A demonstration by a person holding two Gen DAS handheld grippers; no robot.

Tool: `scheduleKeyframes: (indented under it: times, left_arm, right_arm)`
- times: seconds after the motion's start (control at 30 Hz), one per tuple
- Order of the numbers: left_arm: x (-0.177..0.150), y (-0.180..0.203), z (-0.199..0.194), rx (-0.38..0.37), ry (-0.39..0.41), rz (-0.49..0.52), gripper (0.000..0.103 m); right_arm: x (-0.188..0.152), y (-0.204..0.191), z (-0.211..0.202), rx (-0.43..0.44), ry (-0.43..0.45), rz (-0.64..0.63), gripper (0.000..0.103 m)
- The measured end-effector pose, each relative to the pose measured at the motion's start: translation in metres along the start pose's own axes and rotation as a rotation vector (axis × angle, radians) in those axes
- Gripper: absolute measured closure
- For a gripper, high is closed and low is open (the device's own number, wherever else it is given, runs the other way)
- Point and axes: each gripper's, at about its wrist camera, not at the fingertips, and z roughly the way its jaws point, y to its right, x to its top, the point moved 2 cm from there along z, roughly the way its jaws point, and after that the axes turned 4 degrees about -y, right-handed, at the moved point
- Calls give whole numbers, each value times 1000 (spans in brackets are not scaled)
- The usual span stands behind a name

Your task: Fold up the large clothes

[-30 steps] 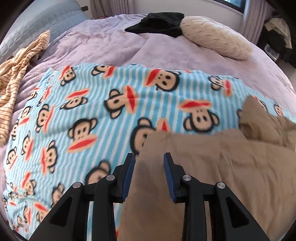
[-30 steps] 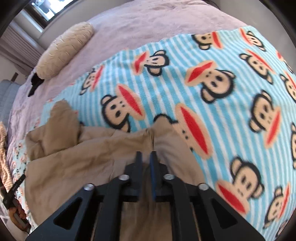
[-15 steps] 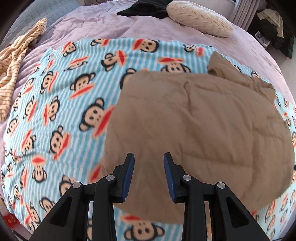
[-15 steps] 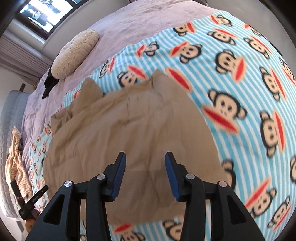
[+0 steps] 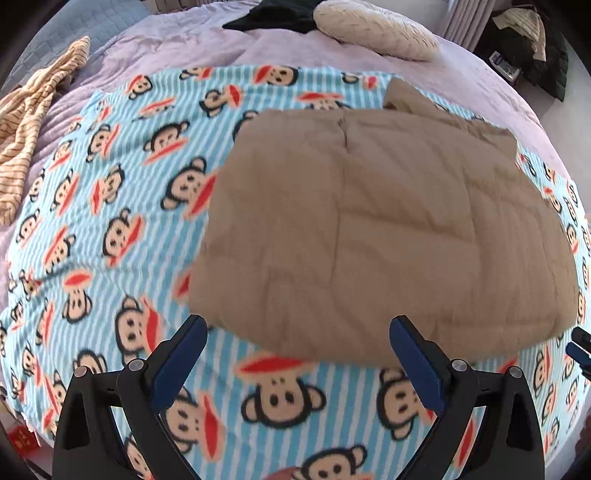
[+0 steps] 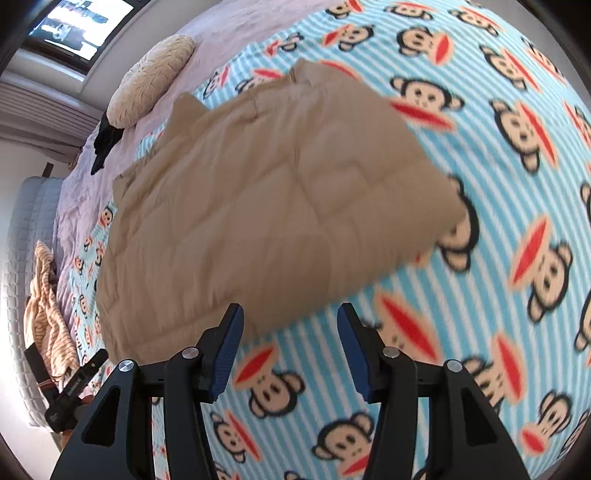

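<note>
A tan quilted garment (image 5: 384, 225) lies folded into a rough rectangle on a blue striped monkey-print blanket (image 5: 110, 206). It also shows in the right wrist view (image 6: 266, 206), on the same blanket (image 6: 517, 221). My left gripper (image 5: 295, 332) is open wide and empty, just short of the garment's near edge. My right gripper (image 6: 290, 325) is open and empty, at the garment's near edge. A folded part sticks out at the garment's far corner (image 5: 402, 96).
A lilac bedspread (image 5: 207, 48) covers the bed. A cream pillow (image 5: 373, 27) and a black cloth (image 5: 277, 18) lie at the far side. A yellow striped cloth (image 5: 26, 122) lies at the left edge. The other gripper's tip (image 5: 580, 343) shows at the right.
Both grippers pulled back from the garment and rose. The right gripper, shut on the tan fabric a second ago, let go. Both jaws opened wider. The garment now lies flat.
</note>
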Motion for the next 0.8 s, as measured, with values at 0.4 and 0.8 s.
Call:
scheduleKeyframes:
  times: [0.4,0.8]
  left_arm:
    - [-48,1,18,-73,-104,-54,1]
    - [-49,-10,27,-166,-112,-192,1]
  right_arm:
    - [-48,0,24,59,-87,39,28]
    - [-41,12,33,229,-38,177,0]
